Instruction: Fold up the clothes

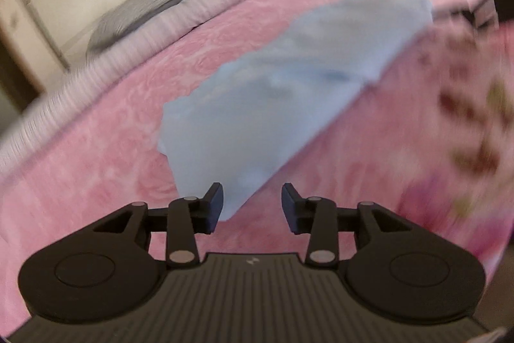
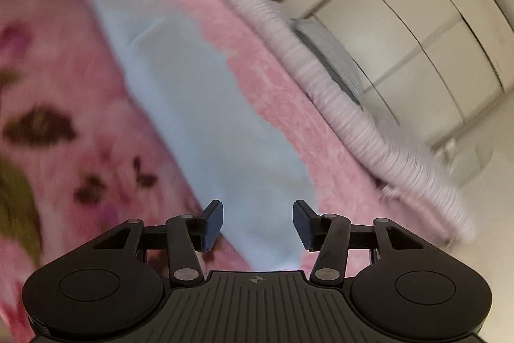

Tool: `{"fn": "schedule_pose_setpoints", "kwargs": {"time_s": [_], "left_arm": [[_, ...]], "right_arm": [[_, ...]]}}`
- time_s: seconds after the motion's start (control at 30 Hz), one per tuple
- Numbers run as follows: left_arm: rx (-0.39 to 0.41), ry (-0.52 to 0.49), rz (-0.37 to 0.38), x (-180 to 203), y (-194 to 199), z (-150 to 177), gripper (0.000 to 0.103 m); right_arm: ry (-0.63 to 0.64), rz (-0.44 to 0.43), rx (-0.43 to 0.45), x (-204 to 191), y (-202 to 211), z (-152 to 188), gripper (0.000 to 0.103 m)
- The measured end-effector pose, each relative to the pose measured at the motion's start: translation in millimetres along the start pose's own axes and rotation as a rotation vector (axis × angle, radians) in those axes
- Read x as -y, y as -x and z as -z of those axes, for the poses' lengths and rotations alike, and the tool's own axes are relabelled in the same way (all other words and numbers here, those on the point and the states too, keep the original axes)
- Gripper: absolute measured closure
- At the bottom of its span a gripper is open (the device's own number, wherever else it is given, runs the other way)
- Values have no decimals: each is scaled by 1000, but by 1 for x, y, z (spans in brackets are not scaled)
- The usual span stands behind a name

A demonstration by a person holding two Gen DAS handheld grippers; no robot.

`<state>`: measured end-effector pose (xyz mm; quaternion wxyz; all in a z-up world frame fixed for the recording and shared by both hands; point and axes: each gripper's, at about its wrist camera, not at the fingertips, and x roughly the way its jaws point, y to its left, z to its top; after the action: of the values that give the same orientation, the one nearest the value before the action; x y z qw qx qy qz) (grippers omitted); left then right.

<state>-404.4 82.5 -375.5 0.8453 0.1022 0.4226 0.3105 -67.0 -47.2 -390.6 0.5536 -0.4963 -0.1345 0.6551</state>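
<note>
as pale blue thin cloth garment (image 1: 273,92) lies long on fluffy pink blanket (image 1: 96,150), likely light, limp; pinch near end hem. left gripper (image 1: 252,204), right gripper (image 2: 258,222) both spread, holding nothing.

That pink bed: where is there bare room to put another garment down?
Bare pink blanket lies between the light blue cloth and the ribbed pale edge. The flowered side also looks bare, though blurred. The middle is taken by the cloth.

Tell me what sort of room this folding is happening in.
Most likely a bedroom. A long light blue garment lies on a fluffy pink bedspread with a pale ruffled edge, a grey striped pillow rests at the far side, and cream panelled wardrobe doors stand behind.
</note>
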Motion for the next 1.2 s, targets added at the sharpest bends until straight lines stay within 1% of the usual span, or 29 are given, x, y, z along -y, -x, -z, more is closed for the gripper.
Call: {"fn": "schedule_pose_setpoints", "kwargs": {"time_s": [0.1,0.17,0.2,0.23,0.27,0.3,0.33,0.4,0.5,0.6,0.67,0.7,0.73,0.8,0.9,0.93,0.97,1.0,1.03,1.07,1.1,1.13,1.17,1.2], "left_arm": [[-8,-159,-78,13,-17,14,67],[-6,-230,-104,16,-25,16,67],[-5,-265,-116,18,-28,18,73],[-4,-285,-110,18,-31,18,82],[-6,-290,-96,16,-33,19,86],[-8,-295,-81,13,-35,19,88],[-10,-299,-67,11,-36,19,89],[-9,-308,-57,8,-37,21,89],[-7,-323,-41,4,-38,25,89],[-5,-337,-26,1,-39,28,89],[-4,-347,-16,-2,-39,30,89],[-3,-352,-11,-3,-40,31,89],[-2,-357,-6,-5,-40,32,89],[-1,-366,4,-7,-41,34,88],[-30,-167,26,-18,-30,27,84],[-32,-43,43,-27,-23,26,84],[-33,84,62,-35,-17,26,84],[-29,236,84,-45,-10,27,84],[-25,390,105,-55,-3,29,81],[-11,567,133,-65,3,34,73],[7,725,158,-72,8,40,64],[28,893,195,-76,9,48,60],[50,1061,232,-81,9,55,52],[55,1123,237,-80,3,58,50]], "right_arm": [[163,68,-39,-21,-14,3,52],[254,112,-62,-32,-26,9,52],[283,119,-70,-34,-31,12,52],[303,125,-64,-35,-34,14,59],[306,123,-49,-35,-36,17,88],[297,104,-50,-32,-37,18,98],[284,91,-48,-29,-38,18,98],[306,84,-33,-24,-37,20,99],[311,74,-44,-6,-46,28,101],[308,66,-94,7,-59,39,101],[290,71,-211,12,-70,52,103],[274,63,-263,15,-74,65,103],[235,44,-281,19,-74,75,103],[56,40,-289,34,-68,77,103],[-370,-4,-307,73,-47,71,103],[-540,-26,-286,85,-38,73,100],[-713,-49,-260,98,-28,76,95],[-882,-85,-221,107,-20,80,89],[-1052,-134,-185,114,-17,85,72],[-1222,-185,-149,121,-14,91,51],[-1370,-237,-112,124,-14,96,45],[-1509,-280,-74,124,-15,101,40],[-1634,-314,-47,123,-18,104,38],[-1726,-343,-38,125,-28,104,37]]}}
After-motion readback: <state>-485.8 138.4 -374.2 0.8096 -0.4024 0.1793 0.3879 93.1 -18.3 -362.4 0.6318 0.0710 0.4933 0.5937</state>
